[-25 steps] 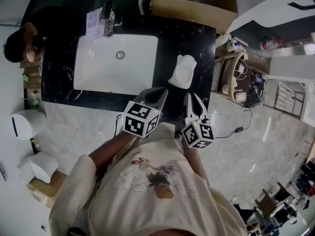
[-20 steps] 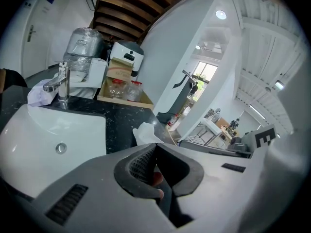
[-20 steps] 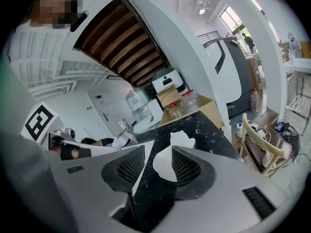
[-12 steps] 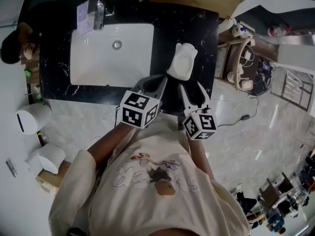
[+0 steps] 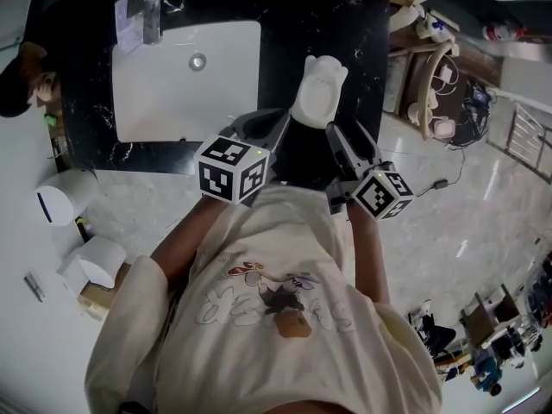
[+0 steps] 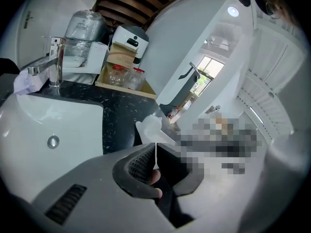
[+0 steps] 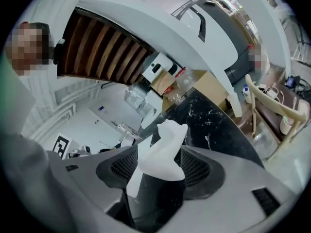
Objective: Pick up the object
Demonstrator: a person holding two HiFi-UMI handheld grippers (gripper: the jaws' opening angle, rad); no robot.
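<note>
Two grippers point at a white moulded object (image 5: pixel 317 93) on the black counter (image 5: pixel 349 33).
The object lies just right of the sink (image 5: pixel 172 84). The left gripper (image 5: pixel 280 121), jaws pressed together and empty, has its tips by the object's near edge. The right gripper (image 5: pixel 347 130), farther from the sink, has just been opening; the object shows in its wide gap, pads off it.

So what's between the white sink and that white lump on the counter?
Between sink and white lump lies bare black counter, per the head view; the shut left tongs poke over its near edge.
</note>
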